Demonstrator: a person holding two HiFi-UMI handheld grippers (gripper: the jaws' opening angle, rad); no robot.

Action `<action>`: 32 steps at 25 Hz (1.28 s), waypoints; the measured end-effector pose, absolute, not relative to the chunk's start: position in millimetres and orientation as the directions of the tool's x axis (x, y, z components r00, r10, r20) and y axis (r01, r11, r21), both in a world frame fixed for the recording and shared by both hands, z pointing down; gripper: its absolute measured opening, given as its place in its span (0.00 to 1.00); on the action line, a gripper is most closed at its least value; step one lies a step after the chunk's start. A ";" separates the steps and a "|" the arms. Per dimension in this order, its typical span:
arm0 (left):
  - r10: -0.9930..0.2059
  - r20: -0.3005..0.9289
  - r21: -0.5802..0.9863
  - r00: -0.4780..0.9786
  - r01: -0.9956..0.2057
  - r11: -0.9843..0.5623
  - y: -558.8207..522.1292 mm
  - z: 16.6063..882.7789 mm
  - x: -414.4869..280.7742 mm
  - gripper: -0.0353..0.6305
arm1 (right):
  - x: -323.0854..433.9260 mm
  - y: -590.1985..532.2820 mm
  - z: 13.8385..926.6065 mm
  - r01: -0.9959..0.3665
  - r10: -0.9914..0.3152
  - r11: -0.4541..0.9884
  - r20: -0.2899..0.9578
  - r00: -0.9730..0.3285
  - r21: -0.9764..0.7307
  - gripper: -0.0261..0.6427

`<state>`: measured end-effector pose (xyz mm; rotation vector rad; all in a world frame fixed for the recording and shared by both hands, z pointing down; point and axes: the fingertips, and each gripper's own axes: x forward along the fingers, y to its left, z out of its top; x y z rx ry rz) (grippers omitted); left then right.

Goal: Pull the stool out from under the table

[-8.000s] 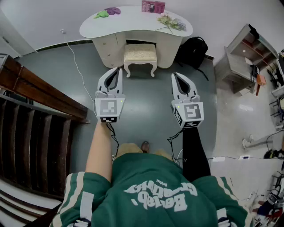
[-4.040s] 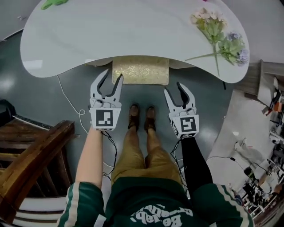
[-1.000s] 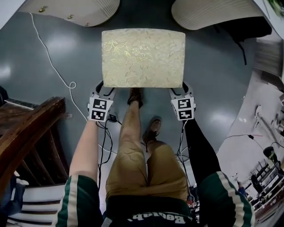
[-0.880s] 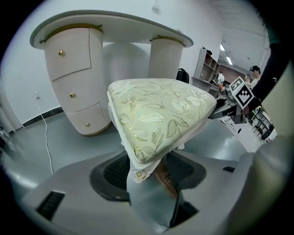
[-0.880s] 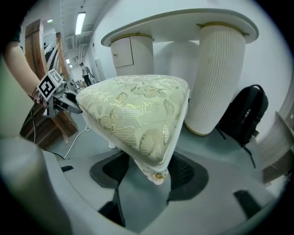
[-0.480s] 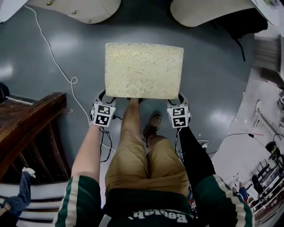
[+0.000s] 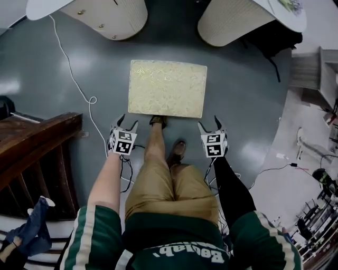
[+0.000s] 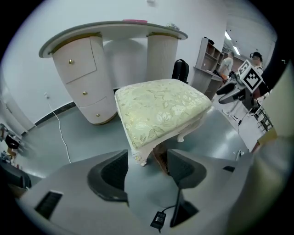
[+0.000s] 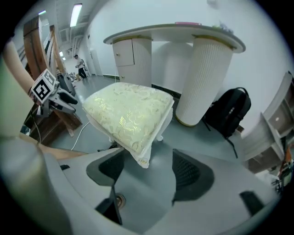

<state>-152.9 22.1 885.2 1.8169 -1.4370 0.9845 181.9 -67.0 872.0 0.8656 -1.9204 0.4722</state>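
Head view: the stool (image 7: pixel 168 88) stands clear of the table (image 7: pixel 105 16) — left gripper (image 7: pixel 127 122) wide, empty; right gripper (image 7: pixel 209 124) has just been opening, empty.

The stool (image 7: pixel 167 88) stands on the floor (image 7: pixel 248 121), on the near side of the surface (image 7: pixel 45 6), apart from its left pedestal (image 7: pixel 108 18) and right pedestal (image 7: pixel 232 21). A cable (image 7: pixel 79 89) lies left of the stool. A backpack (image 7: pixel 274 37) sits just right of the right pedestal. A wooden railing (image 7: pixel 37 142) stands near left.
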 end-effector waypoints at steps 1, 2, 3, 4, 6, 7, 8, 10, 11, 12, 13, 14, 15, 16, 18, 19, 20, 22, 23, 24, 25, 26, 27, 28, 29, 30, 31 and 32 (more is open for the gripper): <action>-0.522 0.843 0.008 0.128 -0.974 -0.226 29.2 872.3 -151.6 0.47 | 184.2 -66.5 854.7 -0.736 -0.385 0.676 0.866 -0.318 0.031 0.54; -0.532 0.838 -0.002 0.124 -0.973 -0.229 35.7 857.8 -150.2 0.47 | 186.0 -65.6 836.9 -0.736 -0.399 0.677 0.855 -0.333 0.029 0.54; -0.548 0.828 -0.011 0.120 -0.973 -0.231 40.6 841.5 -147.8 0.47 | 187.6 -64.9 819.0 -0.734 -0.412 0.678 0.842 -0.349 0.027 0.54; -0.568 0.814 -0.020 0.118 -0.973 -0.231 43.2 822.9 -143.9 0.47 | 188.7 -65.4 800.6 -0.731 -0.425 0.682 0.827 -0.368 0.026 0.53; -0.620 0.775 -0.039 0.120 -0.971 -0.237 43.0 778.4 -131.4 0.47 | 186.8 -70.7 757.5 -0.719 -0.462 0.694 0.785 -0.413 0.029 0.52; -0.650 0.749 -0.052 0.124 -0.968 -0.244 42.7 753.4 -123.9 0.47 | 184.7 -73.0 732.8 -0.715 -0.484 0.698 0.758 -0.437 0.034 0.51; -0.680 0.722 -0.066 0.127 -0.966 -0.250 43.5 727.1 -116.5 0.47 | 182.6 -73.6 707.0 -0.713 -0.506 0.700 0.731 -0.459 0.037 0.50; -0.735 0.667 -0.089 0.124 -0.966 -0.244 46.2 672.5 -104.9 0.47 | 178.0 -72.1 653.5 -0.711 -0.545 0.702 0.673 -0.500 0.040 0.50; -0.761 0.638 -0.094 0.119 -0.969 -0.230 46.1 644.8 -99.9 0.47 | 175.7 -71.7 627.3 -0.708 -0.559 0.705 0.646 -0.519 0.042 0.50; -0.786 0.607 -0.094 0.114 -0.972 -0.214 44.8 616.8 -93.6 0.47 | 173.8 -71.2 602.4 -0.703 -0.571 0.710 0.621 -0.537 0.044 0.50; -0.807 0.579 -0.090 0.114 -0.975 -0.202 43.9 589.6 -85.4 0.47 | 172.5 -69.4 579.1 -0.698 -0.579 0.715 0.598 -0.554 0.046 0.49; -0.826 0.552 -0.089 0.118 -0.976 -0.199 43.5 563.4 -76.3 0.47 | 171.2 -66.0 557.6 -0.691 -0.586 0.721 0.576 -0.571 0.048 0.49; -0.844 0.522 -0.092 0.124 -0.975 -0.201 42.6 538.3 -67.5 0.47 | 169.3 -62.1 538.1 -0.684 -0.591 0.727 0.553 -0.587 0.051 0.49; -0.861 0.491 -0.099 0.131 -0.974 -0.204 40.8 514.3 -60.3 0.47 | 166.2 -58.9 520.5 -0.678 -0.596 0.734 0.531 -0.603 0.054 0.49; -0.894 0.427 -0.121 0.136 -0.971 -0.205 35.8 470.4 -51.9 0.47 | 156.8 -56.7 489.5 -0.666 -0.605 0.744 0.483 -0.633 0.058 0.49; -0.908 0.397 -0.131 0.135 -0.971 -0.202 33.8 450.5 -49.9 0.47 | 151.3 -56.4 475.7 -0.662 -0.610 0.747 0.457 -0.647 0.060 0.49; -0.920 0.369 -0.138 0.134 -0.971 -0.197 32.4 432.0 -48.5 0.47 | 146.0 -56.0 463.2 -0.659 -0.615 0.750 0.433 -0.660 0.060 0.49; -0.939 0.316 -0.145 0.138 -0.971 -0.192 30.0 398.3 -45.1 0.47 | 137.1 -55.4 440.8 -0.656 -0.623 0.752 0.389 -0.679 0.058 0.49; -0.945 0.293 -0.149 0.144 -0.970 -0.194 28.3 382.9 -42.9 0.47 | 133.1 -55.5 430.5 -0.655 -0.626 0.754 0.369 -0.687 0.058 0.49; -0.951 0.271 -0.156 0.152 -0.968 -0.199 26.0 368.5 -40.6 0.47 | 128.9 -55.9 421.0 -0.652 -0.628 0.756 0.350 -0.695 0.062 0.49; -0.955 0.251 -0.165 0.160 -0.965 -0.205 23.7 355.1 -38.6 0.47 | 124.6 -56.4 412.2 -0.649 -0.630 0.758 0.333 -0.701 0.067 0.49; -0.958 0.234 -0.176 0.167 -0.962 -0.211 21.5 342.7 -37.2 0.47 | 120.1 -56.8 403.7 -0.647 -0.633 0.759 0.317 -0.706 0.072 0.49; -0.960 0.219 -0.188 0.175 -0.958 -0.217 19.4 331.5 -36.2 0.47 | 115.5 -57.0 395.4 -0.647 -0.636 0.759 0.302 -0.711 0.076 0.49; -0.962 0.203 -0.200 0.183 -0.954 -0.224 17.4 321.4 -35.6 0.47 | 110.9 -56.8 387.3 -0.647 -0.639 0.758 0.286 -0.714 0.079 0.49; -0.964 0.185 -0.210 0.193 -0.950 -0.230 15.6 312.2 -35.5 0.47 | 106.6 -56.2 379.7 -0.648 -0.643 0.757 0.271 -0.716 0.082 0.49; -0.965 0.165 -0.217 0.201 -0.948 -0.235 13.8 304.1 -36.3 0.47 | 102.3 -55.6 372.6 -0.650 -0.647 0.755 0.258 -0.717 0.086 0.49; -0.967 0.147 -0.219 0.208 -0.947 -0.237 12.0 297.1 -38.3 0.47 | 98.0 -55.1 365.9 -0.653 -0.652 0.752 0.246 -0.717 0.091 0.48; -0.968 0.131 -0.217 0.212 -0.947 -0.237 9.9 291.3 -41.9 0.47 | 93.3 -54.8 359.7 -0.656 -0.658 0.748 0.236 -0.715 0.096 0.48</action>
